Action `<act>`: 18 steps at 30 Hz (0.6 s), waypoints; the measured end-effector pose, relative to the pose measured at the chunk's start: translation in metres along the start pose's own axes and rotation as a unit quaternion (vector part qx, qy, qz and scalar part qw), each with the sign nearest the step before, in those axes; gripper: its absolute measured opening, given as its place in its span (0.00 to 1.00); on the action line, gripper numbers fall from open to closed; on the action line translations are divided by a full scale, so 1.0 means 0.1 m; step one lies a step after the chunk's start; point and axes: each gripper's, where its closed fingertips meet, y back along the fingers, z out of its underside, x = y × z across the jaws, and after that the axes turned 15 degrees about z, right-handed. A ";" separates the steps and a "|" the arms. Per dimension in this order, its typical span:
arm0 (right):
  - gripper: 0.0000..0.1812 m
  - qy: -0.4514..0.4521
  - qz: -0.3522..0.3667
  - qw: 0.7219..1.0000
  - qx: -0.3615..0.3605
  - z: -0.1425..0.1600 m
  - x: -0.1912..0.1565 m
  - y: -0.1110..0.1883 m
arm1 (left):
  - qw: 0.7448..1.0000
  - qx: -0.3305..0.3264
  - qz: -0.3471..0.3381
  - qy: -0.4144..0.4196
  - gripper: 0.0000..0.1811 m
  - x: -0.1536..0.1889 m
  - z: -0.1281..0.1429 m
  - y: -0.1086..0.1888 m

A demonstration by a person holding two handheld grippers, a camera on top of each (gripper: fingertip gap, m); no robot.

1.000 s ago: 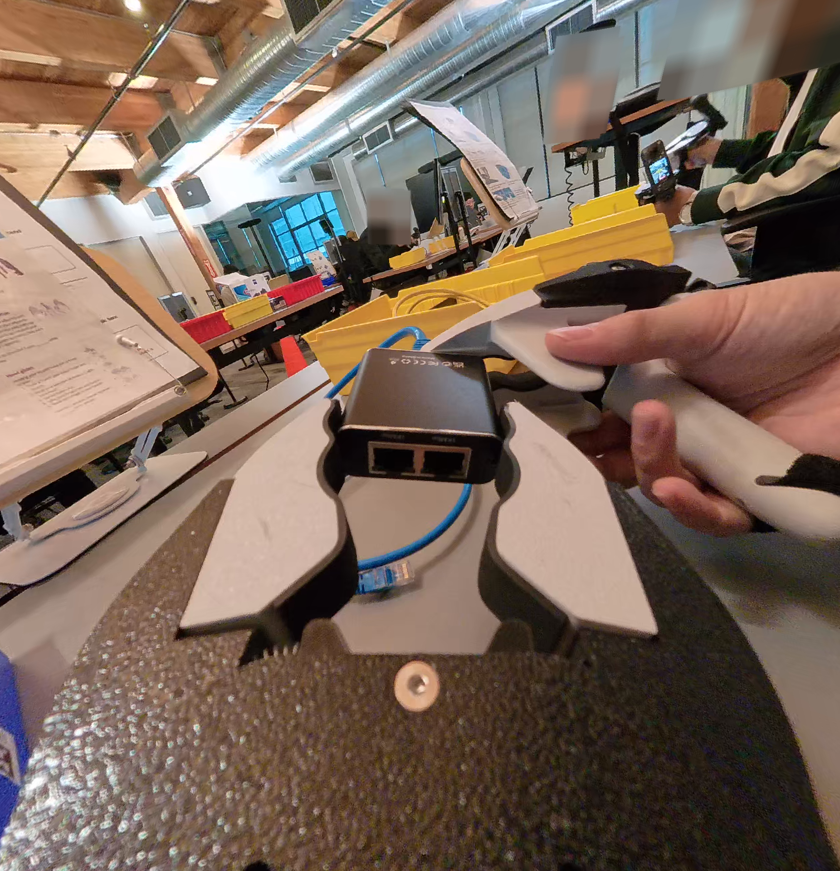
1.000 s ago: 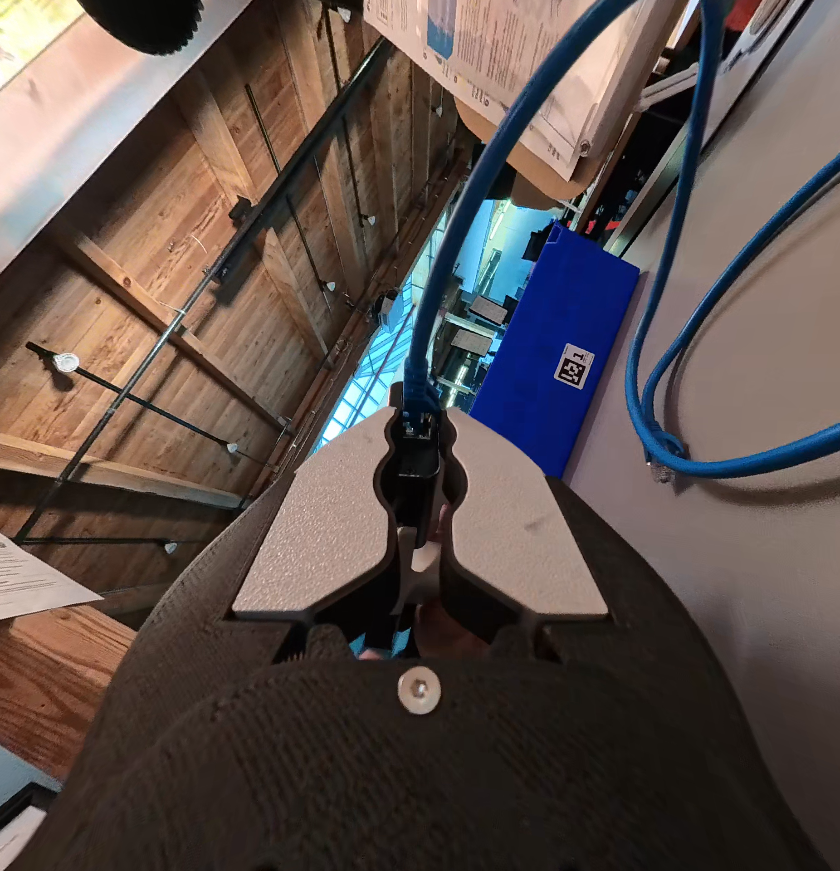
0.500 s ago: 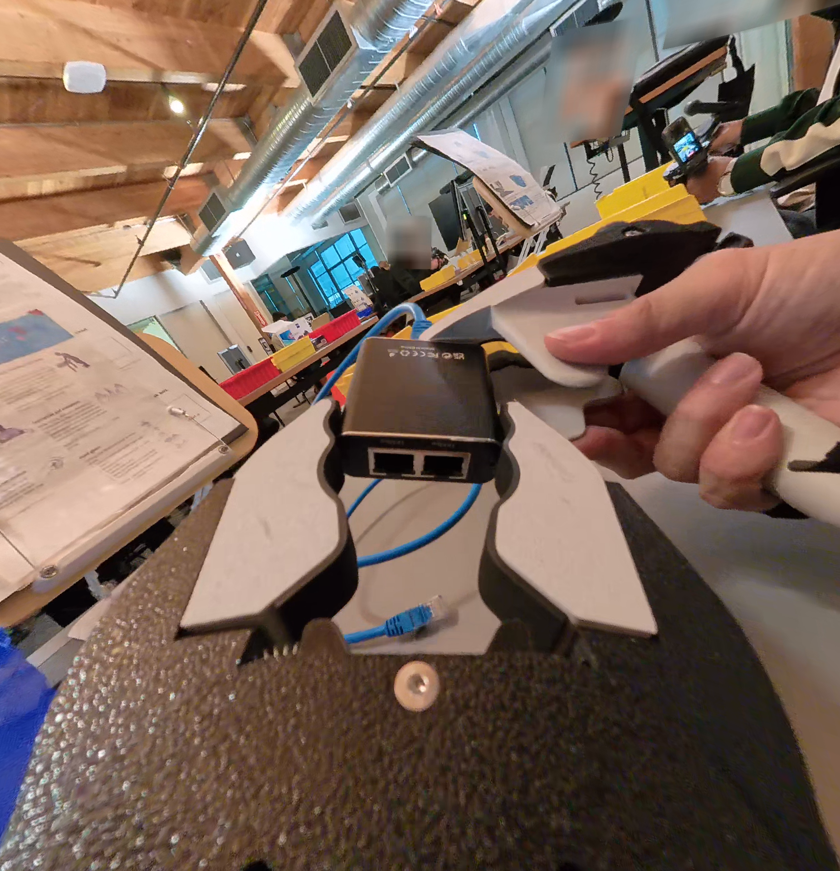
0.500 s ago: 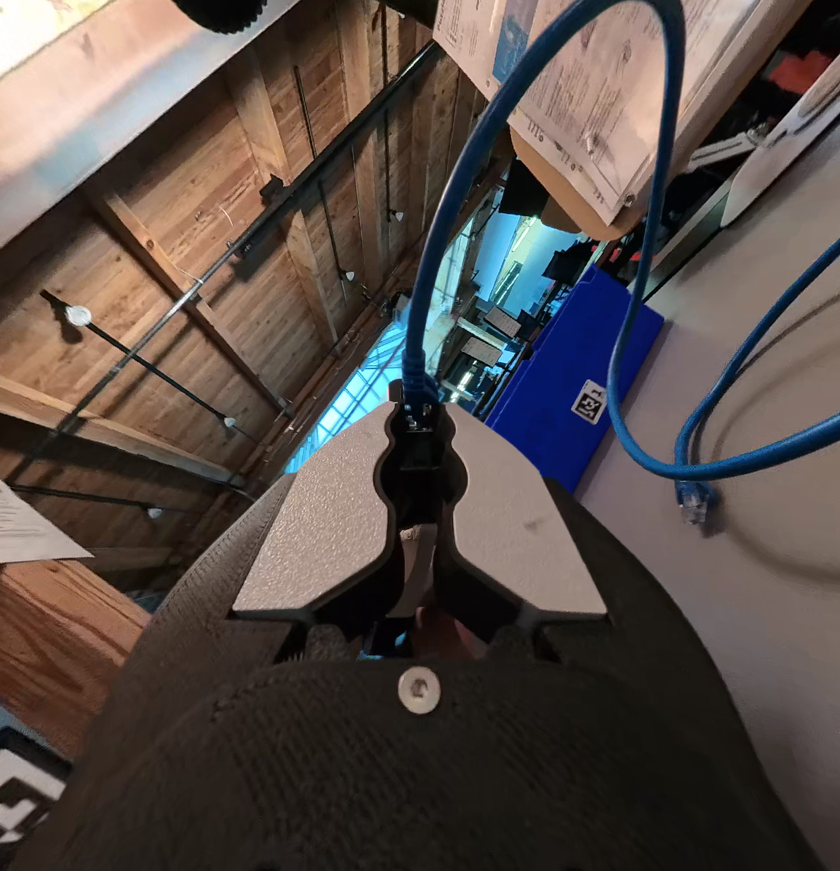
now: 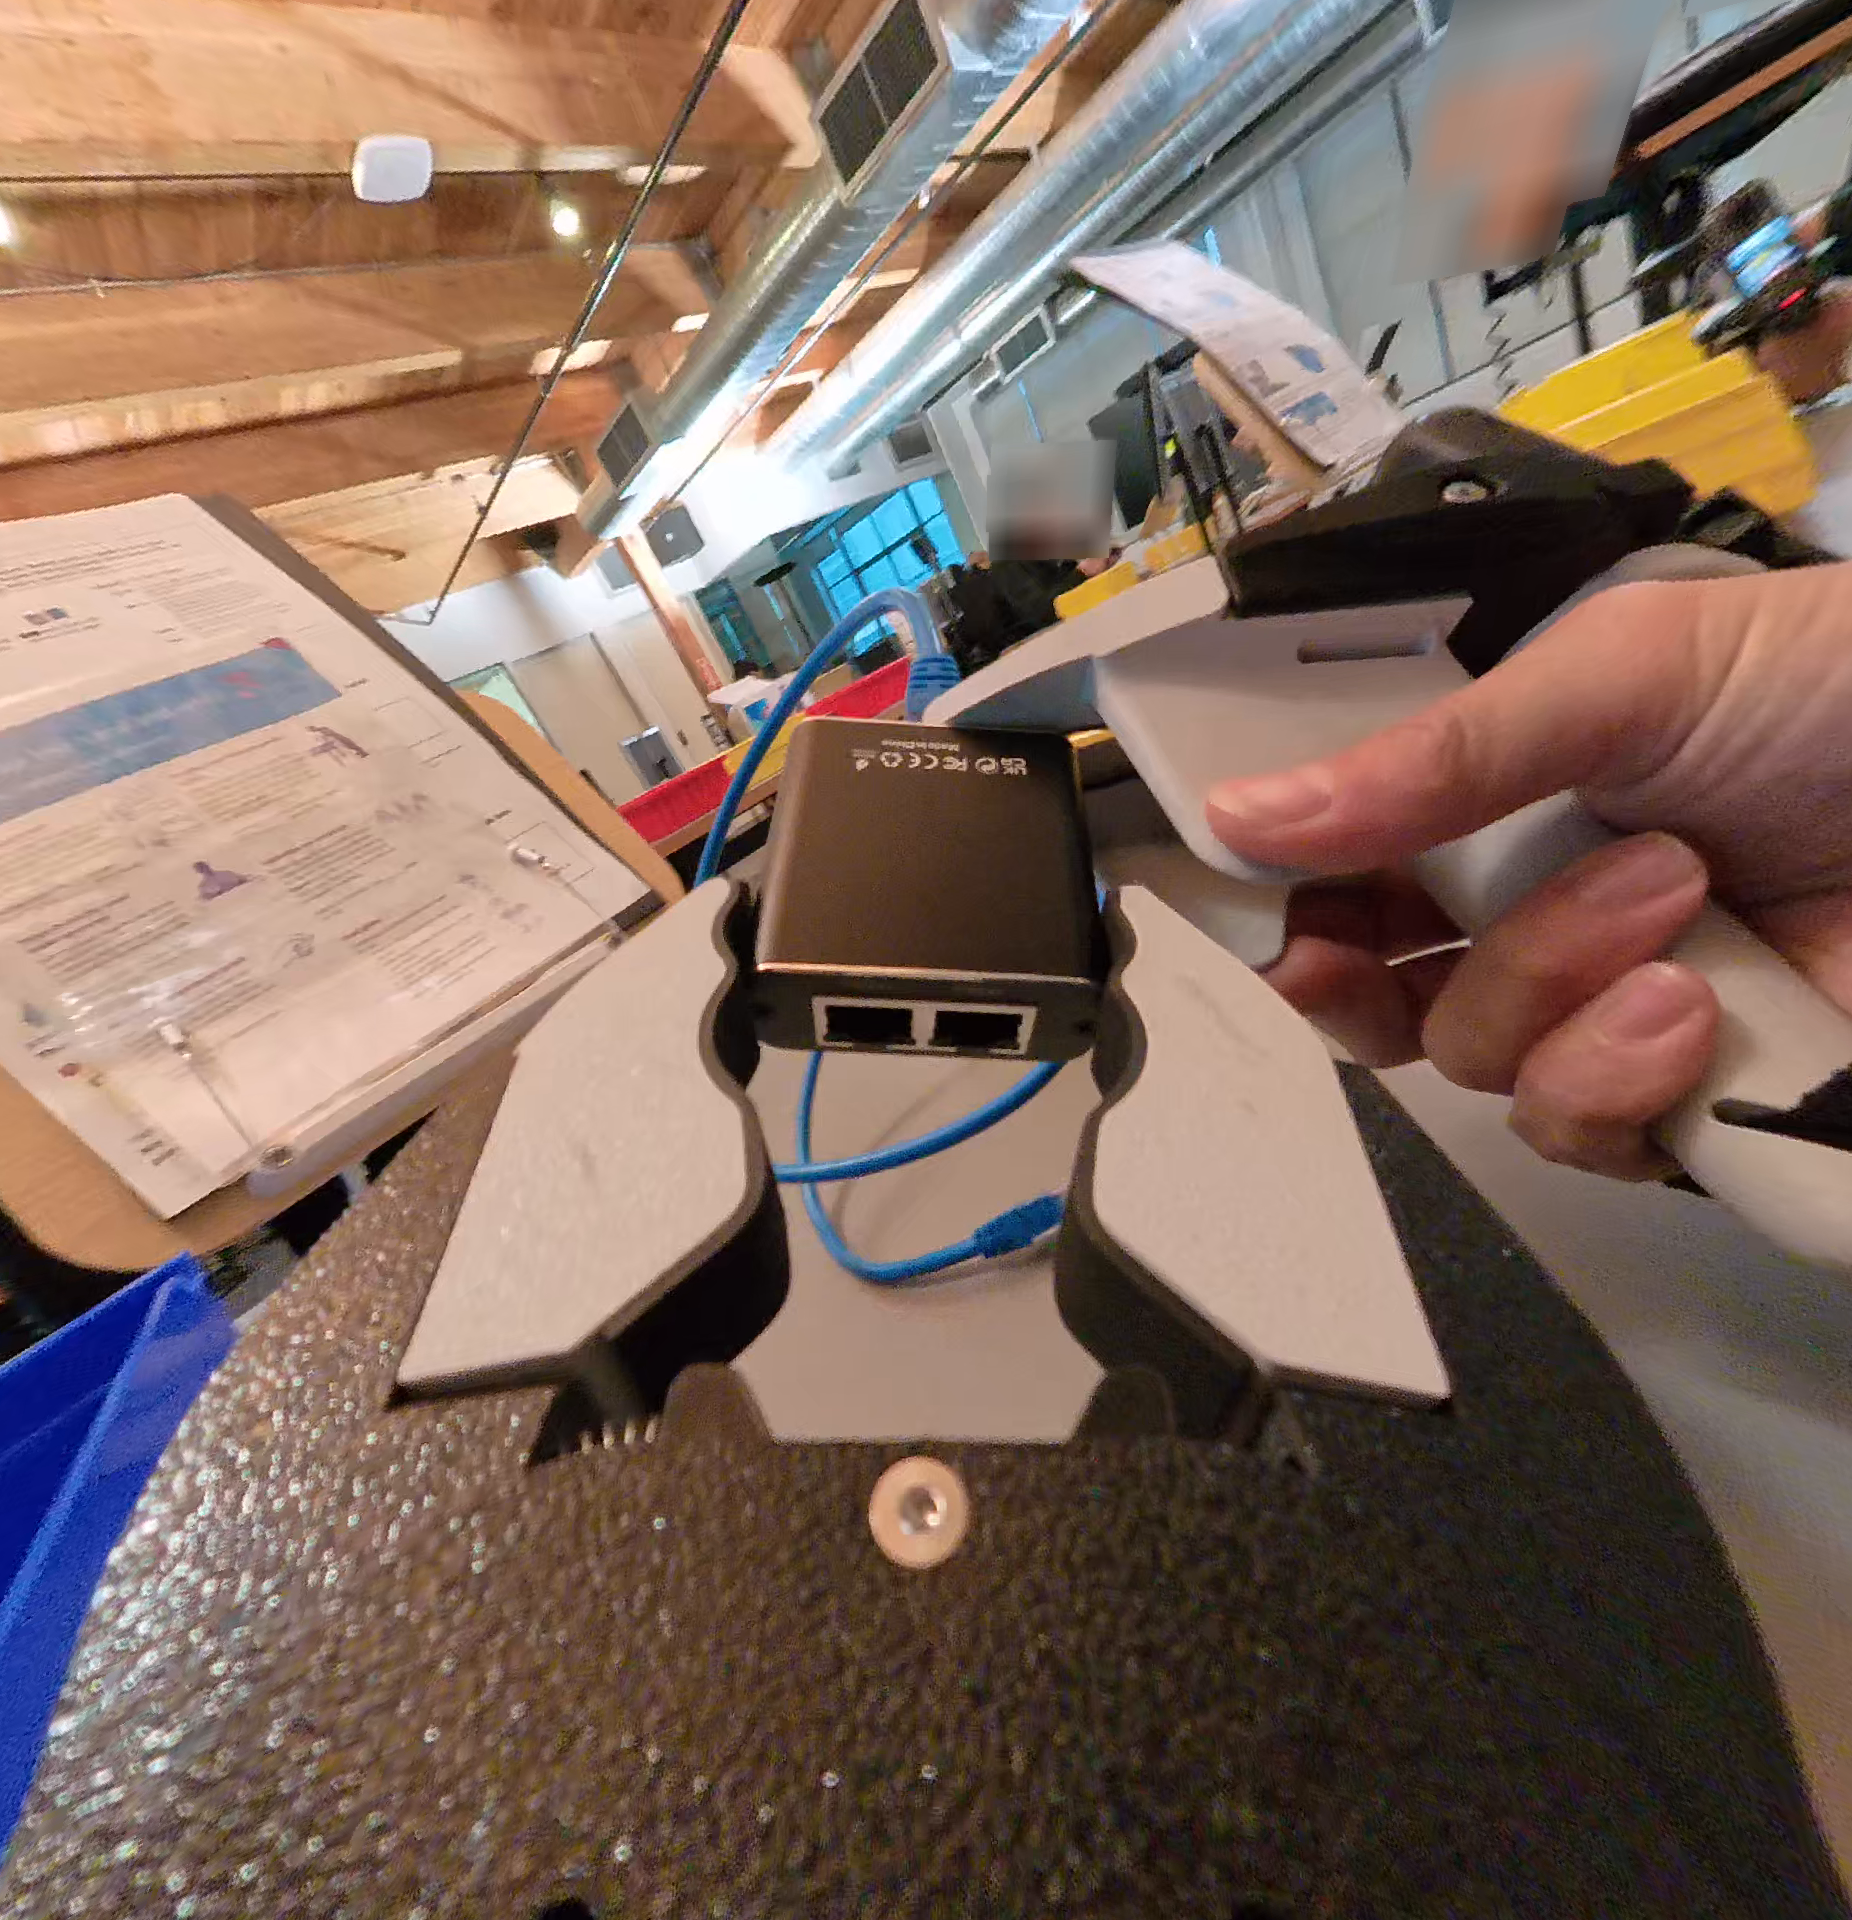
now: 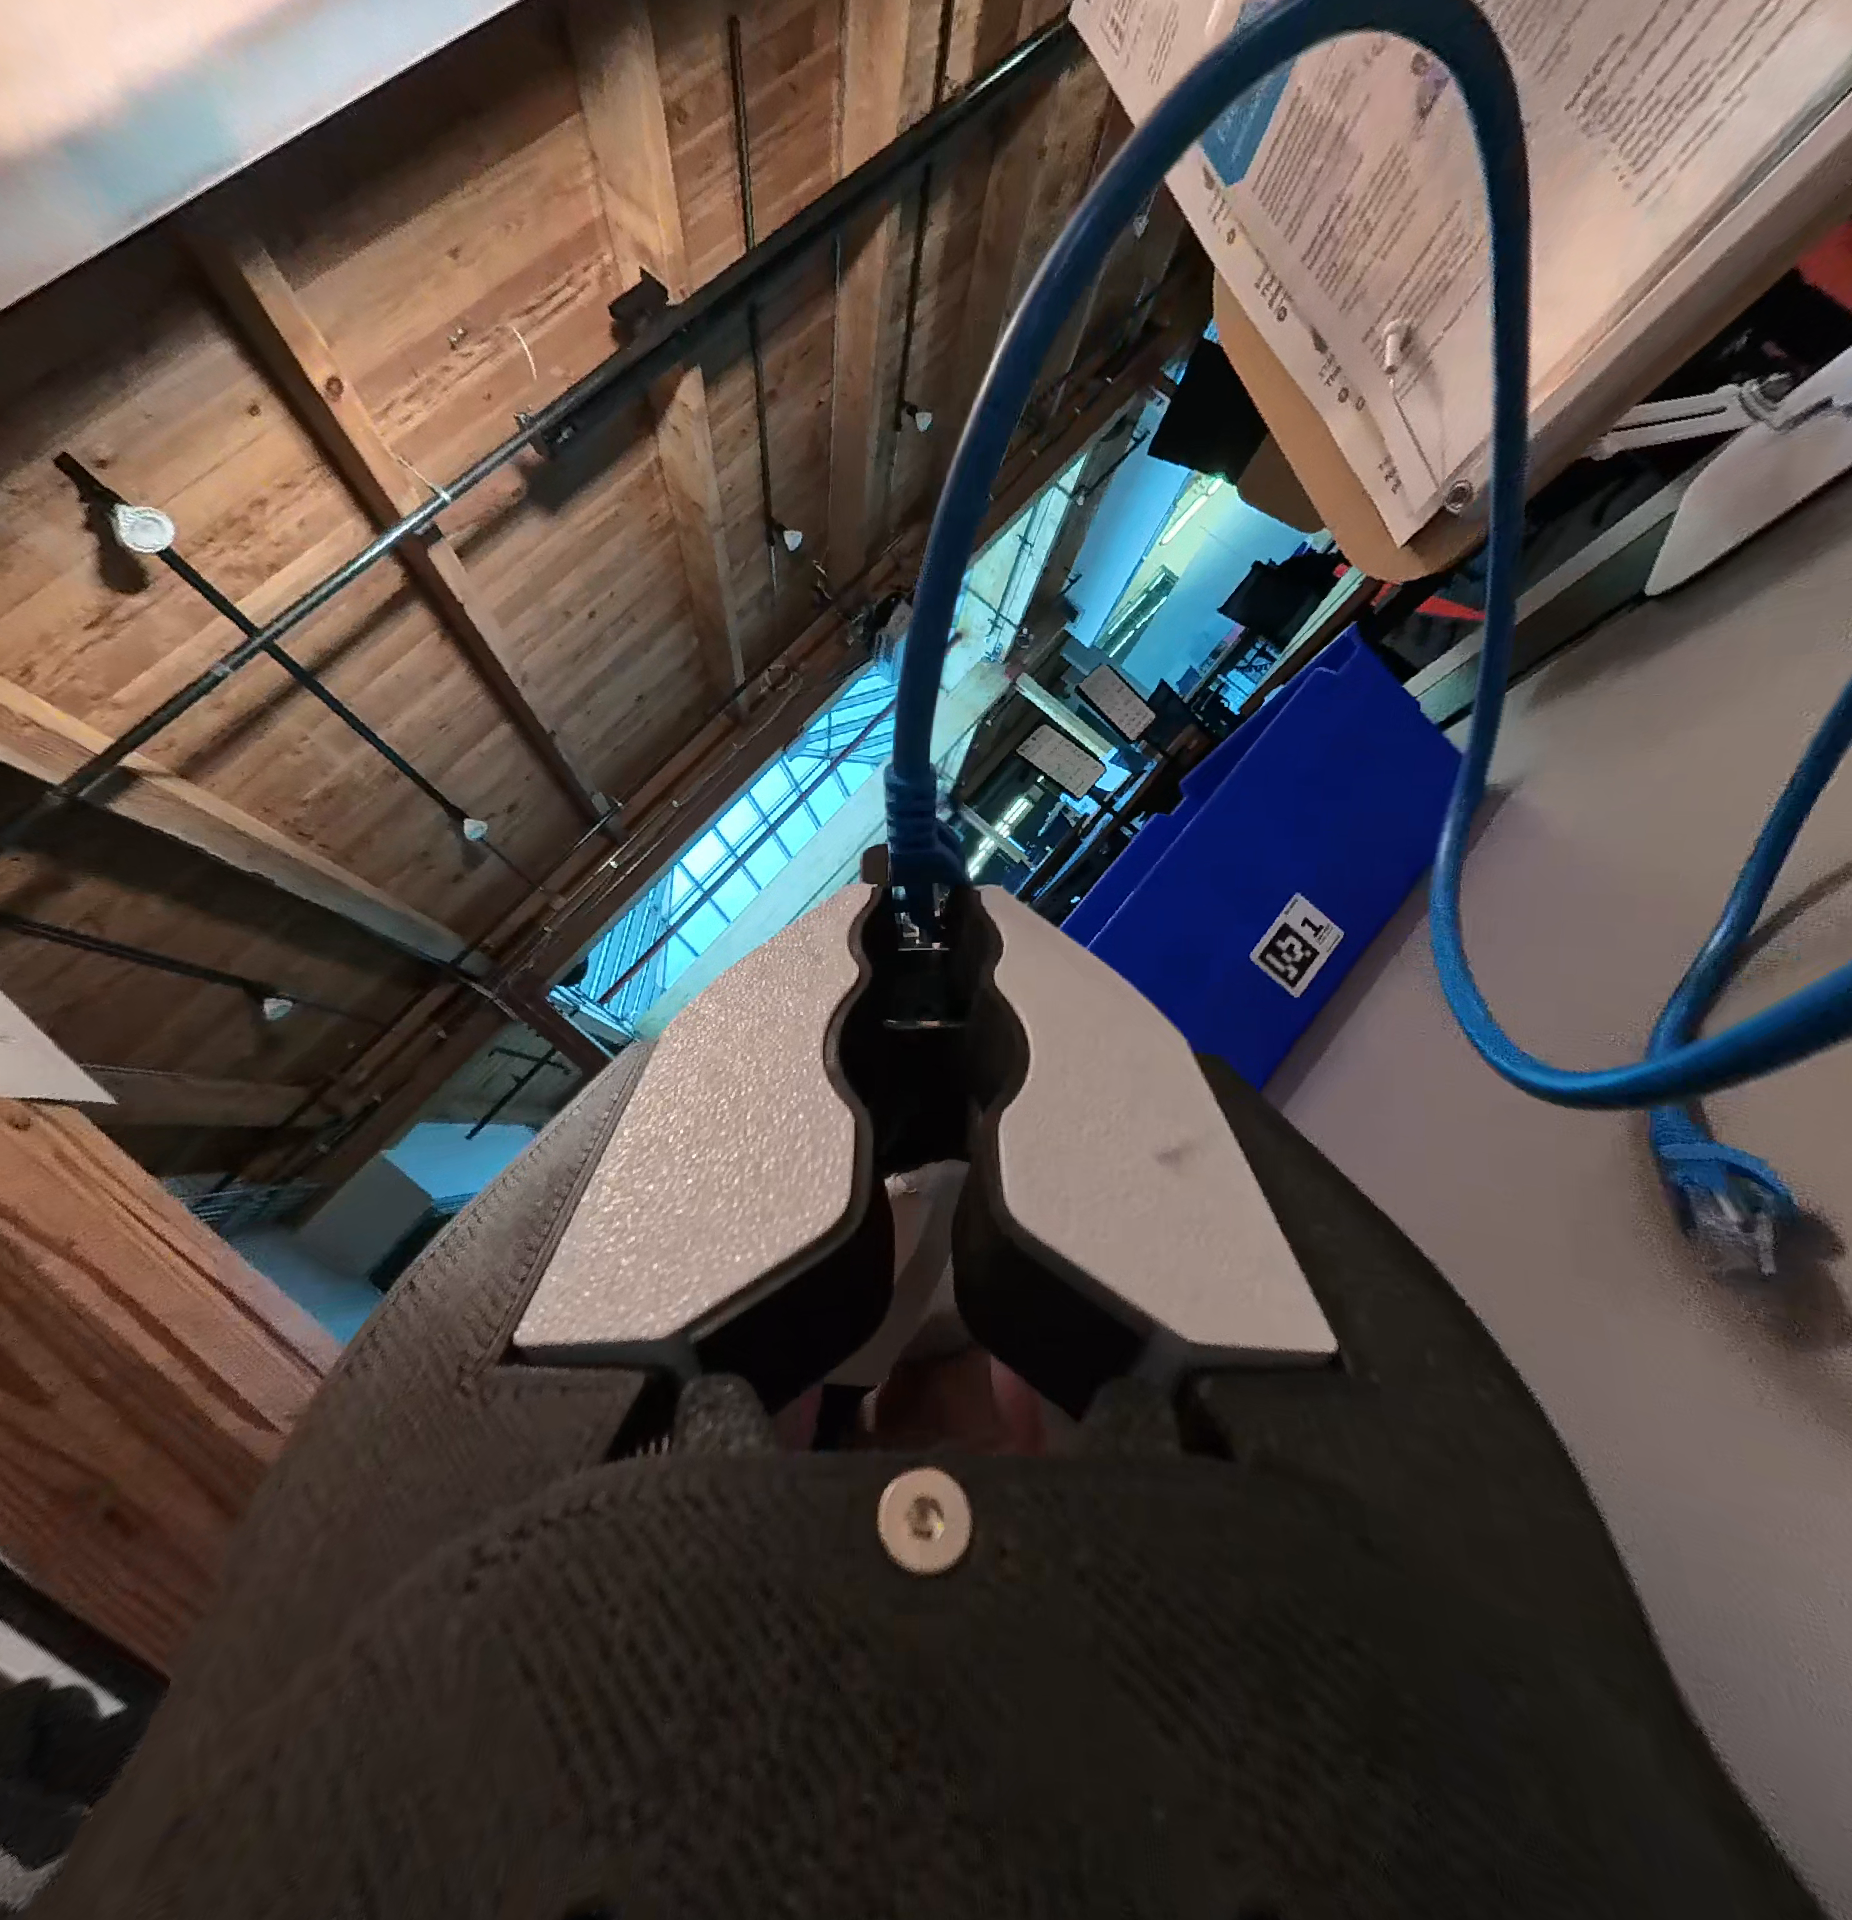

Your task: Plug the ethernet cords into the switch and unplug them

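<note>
Wooden ceiling beams and silver ducts run above a pale grey counter [image 5: 1680, 1403] in a busy workshop. One small black metal switch [image 5: 927, 852], box-shaped with two empty square ports facing the camera, sits clamped between the two grey textured fingers of the left claw [image 5: 927, 997], held up off the counter. One blue ethernet cord [image 6: 1473, 416] shows: in the right wrist view its plug is pinched tight in the nearly closed right claw [image 6: 927, 935], and the cord arcs up in a wide loop, then drops to the counter. A loose blue plug end with a clear tip [image 6: 1722, 1205] lies on the counter, well apart from the switch; whether it belongs to the same cord cannot be told. In the left wrist view the right claw reaches in behind the switch, gripped by a person's hand [image 5: 1628, 852], and the cord's plug sits at the switch's far side; whether it is seated there is hidden. Beside them stand a tilted board with printed sheets [image 5: 226, 831] and one blue plastic bin [image 6: 1265, 862].
</note>
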 end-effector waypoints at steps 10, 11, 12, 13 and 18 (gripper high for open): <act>0.07 -0.014 -0.032 0.999 -0.020 0.05 0.00 -0.13 | 0.999 -0.012 -0.035 0.011 0.35 -0.09 0.06 0.06; 0.07 -0.021 -0.036 0.999 -0.027 0.05 0.01 -0.14 | 0.999 -0.009 -0.034 0.017 0.35 -0.09 0.06 0.06; 0.07 -0.020 -0.035 0.999 -0.027 0.05 0.02 -0.15 | 0.999 -0.010 -0.034 0.021 0.35 -0.10 0.08 0.06; 0.07 -0.012 -0.033 0.999 -0.029 0.06 0.03 -0.16 | 0.999 -0.016 -0.036 0.021 0.34 -0.11 0.10 0.07; 0.07 -0.030 -0.040 0.998 -0.046 0.11 0.11 -0.20 | 0.999 -0.031 -0.033 0.007 0.34 -0.11 0.18 0.11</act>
